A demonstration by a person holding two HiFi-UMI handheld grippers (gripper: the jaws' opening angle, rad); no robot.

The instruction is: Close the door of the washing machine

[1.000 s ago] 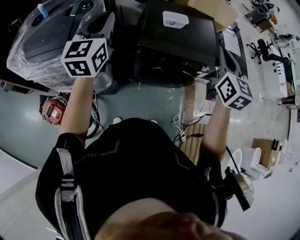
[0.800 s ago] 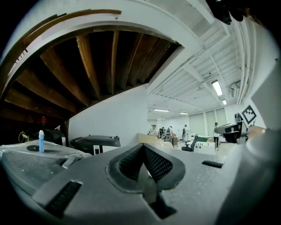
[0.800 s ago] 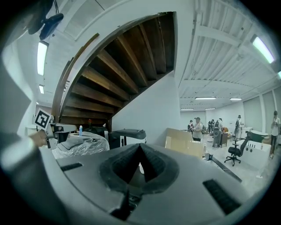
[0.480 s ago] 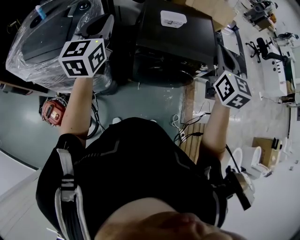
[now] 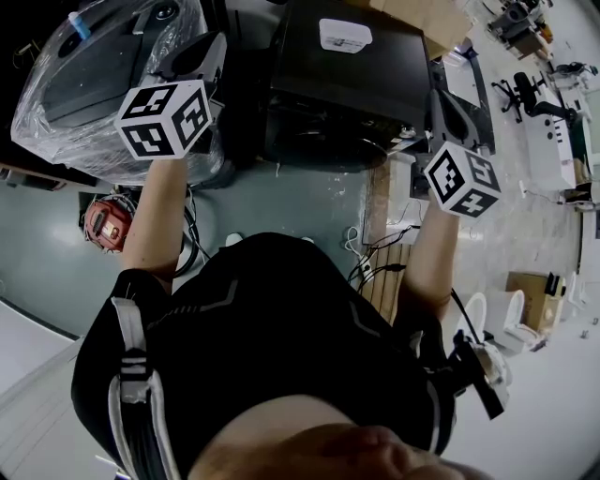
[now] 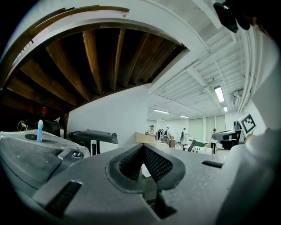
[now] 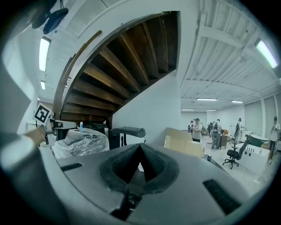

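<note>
Grey-green floor (image 5: 281,202) of a large white hall, seen steeply from above over the person's dark-clad torso (image 5: 272,347).

Far left stands a machine wrapped in clear plastic (image 5: 56,103), with a small blue-capped bottle (image 5: 82,21) on top. Below it on the floor lie a red device (image 5: 106,222) and loose cables (image 5: 192,248).

The left tool (image 6: 142,147) is held roughly level in front of this wrapped machine. Its jaws are closed together with nothing between them.

At centre is the washing machine (image 5: 356,84), a black box with a white label (image 5: 344,36) on its top, standing on the floor between the two tools. Only a curved dark edge of its front shows from above, so the position of the door cannot be told.

The right tool (image 7: 140,147) sits just beside the washing machine's right top corner, and contact cannot be judged. Its jaws are likewise pressed shut and empty.

Right of centre lie wooden boards (image 5: 384,281) crossed by thin cables. Far right are office chairs (image 5: 530,94), a white worktop (image 5: 553,150) and a cardboard box (image 5: 527,305).

In the background are the wooden underside of a staircase (image 6: 92,61), a white wall (image 6: 118,114), ceiling strip lights (image 7: 44,52) and distant people (image 7: 196,127).
</note>
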